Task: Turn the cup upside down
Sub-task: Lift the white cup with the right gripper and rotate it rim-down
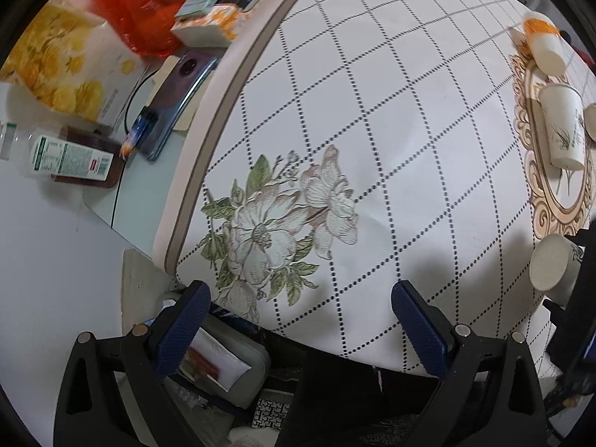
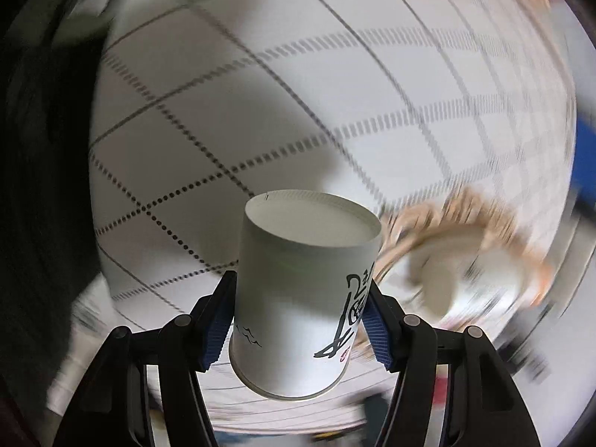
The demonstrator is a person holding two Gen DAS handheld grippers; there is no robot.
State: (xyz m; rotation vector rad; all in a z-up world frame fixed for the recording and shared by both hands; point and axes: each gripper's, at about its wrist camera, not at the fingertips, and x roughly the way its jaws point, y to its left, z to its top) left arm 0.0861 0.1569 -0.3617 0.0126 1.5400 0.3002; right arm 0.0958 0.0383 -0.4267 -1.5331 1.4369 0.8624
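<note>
The right gripper (image 2: pixel 298 320) clamps the cup (image 2: pixel 303 294) by its sides between blue pads (image 2: pixel 218 331). The cup's long axis runs forward along the fingers, its flat base pointing away and its rim back toward the camera (held clear of the table (image 2: pixel 260 93)). Black brush calligraphy and a small red mark run down its wall; neither is legible. Ahead and right of the gripper, a gold-bordered mat (image 2: pixel 480 223) is blurred.

The left gripper (image 1: pixel 300 320) is spread wide and empty above the cloth's flower print (image 1: pixel 275 231). Far to its right stand a second cup (image 1: pixel 562 126) and an orange-banded one (image 1: pixel 544 43).
</note>
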